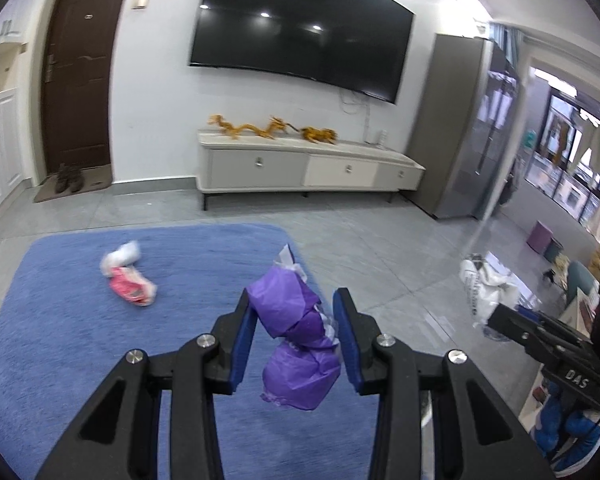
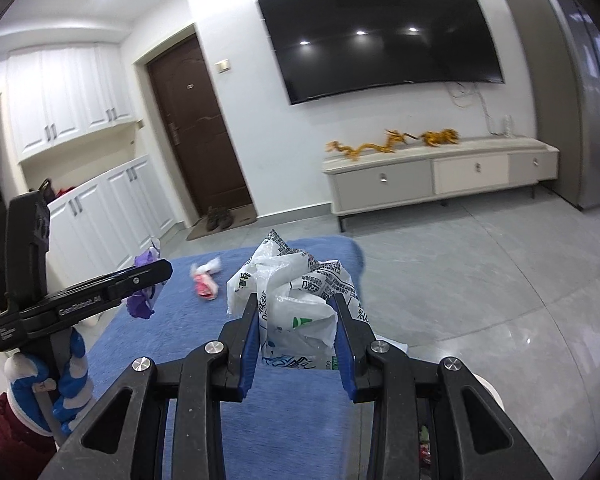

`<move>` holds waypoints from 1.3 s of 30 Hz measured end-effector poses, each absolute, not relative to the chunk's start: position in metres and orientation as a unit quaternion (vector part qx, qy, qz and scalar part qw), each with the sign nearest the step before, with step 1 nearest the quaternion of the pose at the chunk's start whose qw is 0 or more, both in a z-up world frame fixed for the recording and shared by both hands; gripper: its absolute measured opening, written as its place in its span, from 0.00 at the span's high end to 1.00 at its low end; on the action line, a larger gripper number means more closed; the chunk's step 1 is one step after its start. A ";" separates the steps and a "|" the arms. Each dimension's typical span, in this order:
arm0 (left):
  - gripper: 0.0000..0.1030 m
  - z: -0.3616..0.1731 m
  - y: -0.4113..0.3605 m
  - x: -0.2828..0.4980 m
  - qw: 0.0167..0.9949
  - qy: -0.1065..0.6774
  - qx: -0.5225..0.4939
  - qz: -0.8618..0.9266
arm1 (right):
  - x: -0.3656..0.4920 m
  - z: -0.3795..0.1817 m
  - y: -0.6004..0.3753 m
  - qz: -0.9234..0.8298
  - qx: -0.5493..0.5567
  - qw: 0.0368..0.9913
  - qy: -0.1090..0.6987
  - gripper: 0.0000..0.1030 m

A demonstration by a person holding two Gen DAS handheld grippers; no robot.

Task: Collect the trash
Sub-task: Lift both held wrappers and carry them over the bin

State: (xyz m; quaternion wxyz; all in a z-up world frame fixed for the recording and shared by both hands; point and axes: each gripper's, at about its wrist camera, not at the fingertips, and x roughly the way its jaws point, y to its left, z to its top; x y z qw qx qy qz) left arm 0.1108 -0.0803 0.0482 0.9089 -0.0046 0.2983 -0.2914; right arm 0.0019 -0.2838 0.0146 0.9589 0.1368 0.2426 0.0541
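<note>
My left gripper [image 1: 296, 300] is shut on a crumpled purple plastic bag [image 1: 296, 344] and holds it above the blue rug [image 1: 80, 340]. My right gripper [image 2: 296, 304] is shut on a crumpled white printed plastic bag [image 2: 296, 292], also above the rug [image 2: 300, 408]. A pink and white wrapper [image 1: 128, 278] lies on the rug to the left; it also shows in the right wrist view [image 2: 206, 280]. The right gripper with the white bag [image 1: 484, 284] shows at the right of the left wrist view. The left gripper with the purple bag [image 2: 142, 300] shows at the left of the right wrist view.
A low TV cabinet [image 1: 300, 168] with golden dragon figures [image 1: 272, 128] stands against the far wall under a large TV [image 1: 300, 28]. A brown door [image 1: 80, 72] with shoes on a mat is at the left. White cupboards [image 2: 112, 204] line the left wall. Grey tile floor [image 2: 480, 280] surrounds the rug.
</note>
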 end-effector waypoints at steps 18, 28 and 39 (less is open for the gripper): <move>0.64 -0.025 -0.271 0.123 0.837 0.383 0.090 -0.381 | 0.000 -0.092 -0.424 -0.038 0.280 0.907 0.313 0.69; 0.64 -0.080 -0.337 0.138 0.803 0.430 0.120 -0.396 | 0.010 -0.165 -0.460 -0.075 0.333 0.860 0.378 0.69; 0.63 -0.123 -0.370 0.143 0.779 0.467 0.136 -0.395 | 0.013 -0.209 -0.477 -0.087 0.369 0.827 0.415 0.67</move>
